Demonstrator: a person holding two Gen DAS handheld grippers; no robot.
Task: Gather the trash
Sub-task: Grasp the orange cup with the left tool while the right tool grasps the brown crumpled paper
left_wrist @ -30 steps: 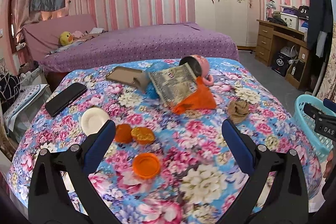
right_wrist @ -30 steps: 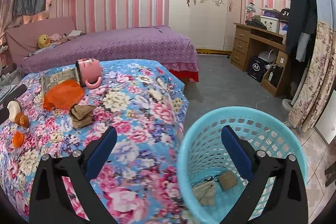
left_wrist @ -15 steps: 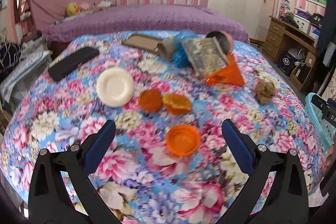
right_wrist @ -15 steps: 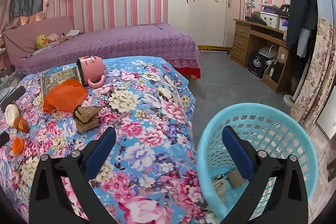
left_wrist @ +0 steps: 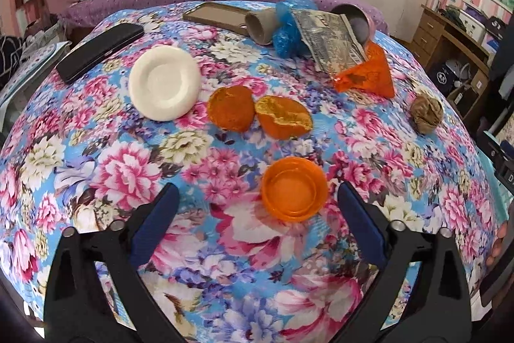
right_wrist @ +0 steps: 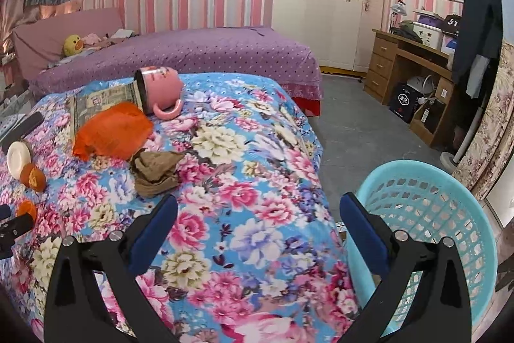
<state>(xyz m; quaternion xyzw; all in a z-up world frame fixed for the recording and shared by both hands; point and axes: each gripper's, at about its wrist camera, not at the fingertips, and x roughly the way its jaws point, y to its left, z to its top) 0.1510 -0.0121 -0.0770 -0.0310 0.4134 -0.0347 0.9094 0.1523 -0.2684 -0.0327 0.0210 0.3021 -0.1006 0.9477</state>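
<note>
My left gripper (left_wrist: 257,208) is open and empty, low over the floral table. An orange plastic lid (left_wrist: 294,189) lies just ahead, nearer its right finger. Two orange peel halves (left_wrist: 257,113) lie beyond it. A crumpled brown paper (left_wrist: 426,115) sits at the right, also in the right wrist view (right_wrist: 157,173). An orange bag (left_wrist: 366,76), blue plastic (left_wrist: 286,31) and a cardboard tube (left_wrist: 260,27) lie farther back. My right gripper (right_wrist: 258,219) is open and empty over the table's right edge, beside the light blue basket (right_wrist: 427,214).
A white lid (left_wrist: 163,87), a black phone (left_wrist: 99,50), a brown phone case (left_wrist: 215,14), a newspaper (left_wrist: 331,37) and a tipped pink mug (right_wrist: 159,90) lie on the table. A purple bed stands behind, a wooden desk (right_wrist: 408,66) at the right.
My left gripper has moved forward and down toward the orange lid and peels. My right gripper has swung left, from over the basket to the table edge.
</note>
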